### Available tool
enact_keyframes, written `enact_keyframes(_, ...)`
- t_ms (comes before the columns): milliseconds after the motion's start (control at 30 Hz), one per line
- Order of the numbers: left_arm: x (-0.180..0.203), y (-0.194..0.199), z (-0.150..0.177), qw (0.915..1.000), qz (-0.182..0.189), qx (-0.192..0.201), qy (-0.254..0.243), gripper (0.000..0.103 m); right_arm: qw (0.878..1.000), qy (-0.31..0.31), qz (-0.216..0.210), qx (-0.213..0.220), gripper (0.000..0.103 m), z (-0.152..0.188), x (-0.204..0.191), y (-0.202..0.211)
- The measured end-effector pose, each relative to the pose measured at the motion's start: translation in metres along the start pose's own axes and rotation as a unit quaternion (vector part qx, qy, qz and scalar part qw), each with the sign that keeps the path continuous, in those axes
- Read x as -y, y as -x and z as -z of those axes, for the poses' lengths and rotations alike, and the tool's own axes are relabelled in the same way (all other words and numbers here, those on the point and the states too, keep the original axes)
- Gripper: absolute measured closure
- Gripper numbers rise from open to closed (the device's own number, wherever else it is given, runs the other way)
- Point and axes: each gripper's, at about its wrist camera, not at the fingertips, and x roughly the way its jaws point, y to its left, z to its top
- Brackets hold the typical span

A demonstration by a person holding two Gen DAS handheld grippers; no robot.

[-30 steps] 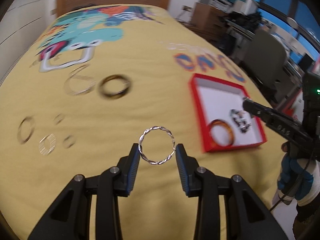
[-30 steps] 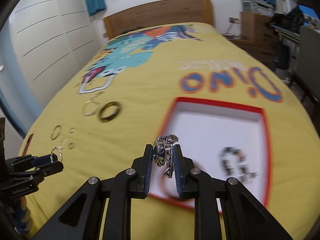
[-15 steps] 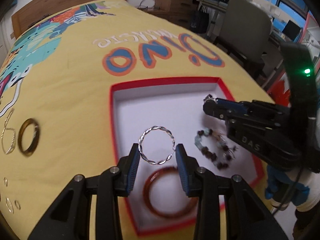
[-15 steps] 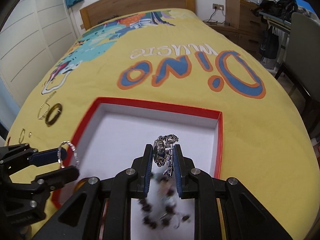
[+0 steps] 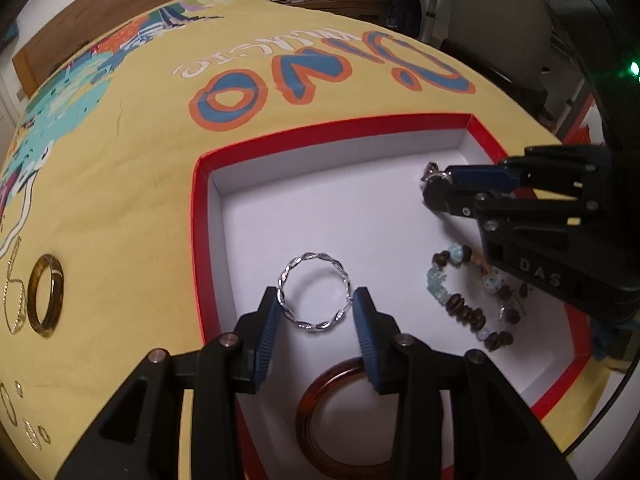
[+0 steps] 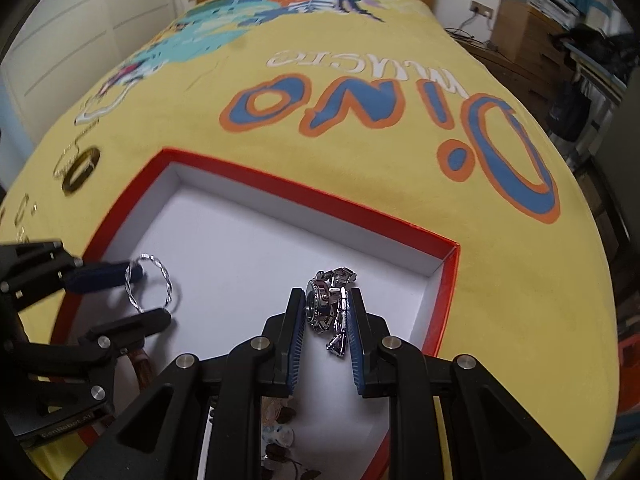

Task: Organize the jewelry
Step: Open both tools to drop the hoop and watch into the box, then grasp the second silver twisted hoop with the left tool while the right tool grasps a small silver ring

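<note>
A red box with a white inside (image 5: 328, 132) (image 6: 304, 196) lies on the yellow bedspread. My left gripper (image 5: 315, 310) is shut on a twisted silver bangle (image 5: 314, 297) (image 6: 154, 284) and holds it over the box's left part. My right gripper (image 6: 325, 308) is shut on a silver metal watch (image 6: 326, 304) (image 5: 434, 174) over the box's right side. In the box lie an amber bangle (image 5: 340, 412) and a beaded bracelet (image 5: 464, 304).
On the bedspread left of the box lie a brown ring-shaped bangle (image 5: 46, 300) (image 6: 82, 168), a thin chain (image 5: 14, 292) and several small rings (image 5: 24, 420). A chair (image 5: 504, 20) and cabinets stand beyond the bed's right edge.
Both grippers have moved from over the bedspread to over the red box, each still holding its piece. The box has grown larger in both views.
</note>
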Motion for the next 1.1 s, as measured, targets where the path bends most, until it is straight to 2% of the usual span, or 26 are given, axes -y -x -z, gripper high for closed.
enact_keyframes(200, 0.0, 0.0, 0.0, 1.0, 0.001, -0.004, -0.009, 0.067, 1.0, 0.013, 0.009, -0.002, 0.08, 0.001, 0.0, 0.007)
enact_keyframes(267, 0.0, 0.001, -0.001, 0.9999, 0.003, -0.007, -0.009, 0.067, 1.0, 0.009, 0.013, 0.004, 0.069, 0.001, 0.002, 0.014)
enact_keyframes(300, 0.0, 0.002, -0.001, 0.9999, 0.006, -0.007, -0.006, 0.067, 1.0, 0.005, 0.016, 0.007, 0.068, 0.002, 0.003, 0.017)
enact_keyframes(500, -0.004, 0.025, 0.005, 0.9999, 0.013, 0.009, 0.006, 0.067, 0.999, -0.021, 0.032, 0.03, 0.067, 0.011, 0.011, 0.055)
enact_keyframes(667, -0.01, 0.065, 0.018, 0.9992, 0.016, 0.036, 0.01, 0.067, 0.997, -0.044, 0.04, 0.045, 0.067, 0.024, 0.012, 0.09)
enact_keyframes(833, -0.027, 0.102, 0.049, 0.9992, 0.011, 0.034, 0.02, 0.067, 0.996, -0.057, 0.028, 0.069, 0.067, 0.036, -0.011, 0.125)
enact_keyframes(1100, -0.082, 0.152, 0.117, 0.9973, -0.026, 0.036, 0.059, 0.067, 0.994, -0.042, -0.009, 0.096, 0.067, 0.05, -0.084, 0.16)
